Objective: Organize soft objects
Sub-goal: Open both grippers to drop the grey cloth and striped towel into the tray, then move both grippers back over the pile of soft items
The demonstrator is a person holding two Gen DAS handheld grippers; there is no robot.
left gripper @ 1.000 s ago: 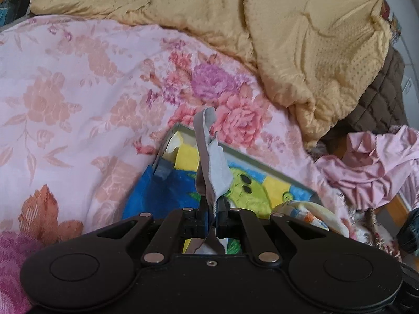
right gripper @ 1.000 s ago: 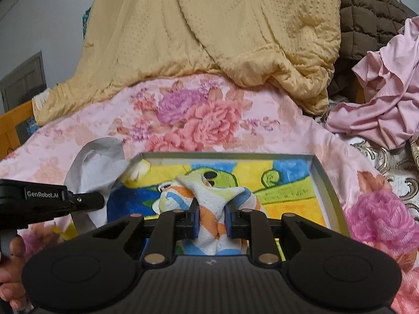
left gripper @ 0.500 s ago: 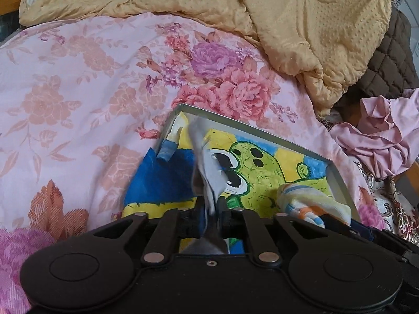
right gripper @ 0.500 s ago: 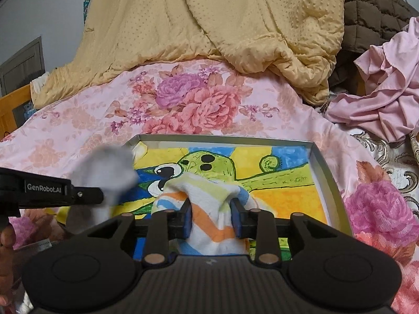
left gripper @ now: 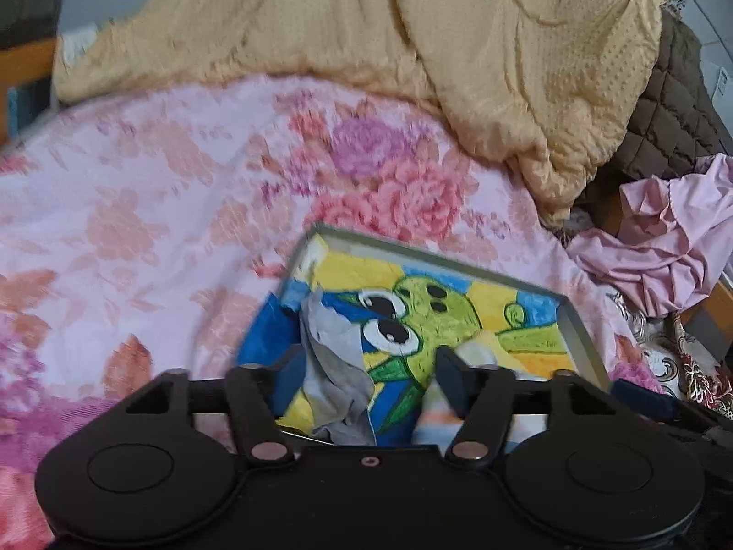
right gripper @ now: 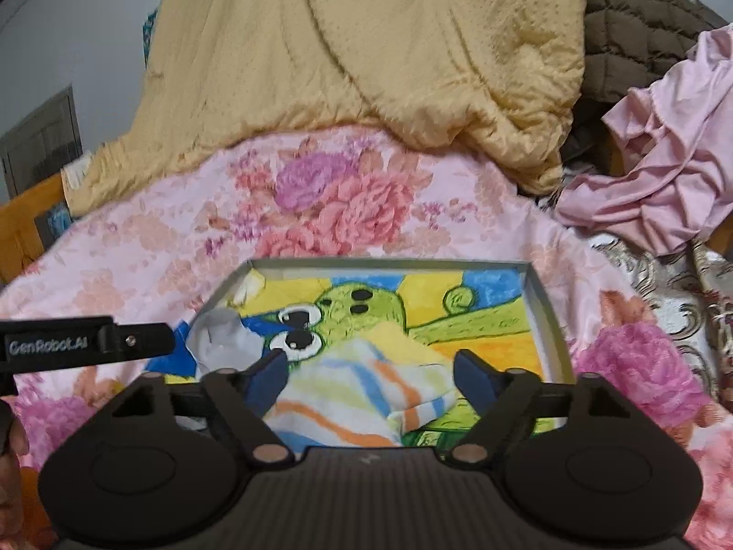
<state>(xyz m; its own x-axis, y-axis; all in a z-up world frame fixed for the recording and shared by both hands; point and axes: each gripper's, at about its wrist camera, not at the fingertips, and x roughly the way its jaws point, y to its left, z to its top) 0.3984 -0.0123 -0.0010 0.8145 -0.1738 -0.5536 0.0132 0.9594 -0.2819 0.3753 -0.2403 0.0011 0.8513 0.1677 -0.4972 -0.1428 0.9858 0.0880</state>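
- your left claw (left gripper: 366, 378) is opening; the grey cloth (left gripper: 336, 357) sits crumpled between its jaws, but the pads no longer press on it
- your right claw (right gripper: 371, 378) is opening too, wide by now; the striped cloth (right gripper: 362, 389) lies between its jaws, free of both pads
- both cloths rest inside the shallow tray (right gripper: 547, 316), the grey one at its left end and the striped one near the front edge, so you seem to be letting go here to gather the soft things in one container
- the tray lies on the floral bedspread (left gripper: 151, 211), whose soft surface probably lets it sit a little tilted
- the tray floor carries a painted green cartoon creature (right gripper: 362, 311) with big eyes, no words on it
- the only readable writing is "genrobot.ai" on the side of the left claw's arm (right gripper: 48, 346) in the right wrist view
- the yellow quilt (right gripper: 366, 59) and pink garment (right gripper: 664, 169) lie heaped behind, outside the tray
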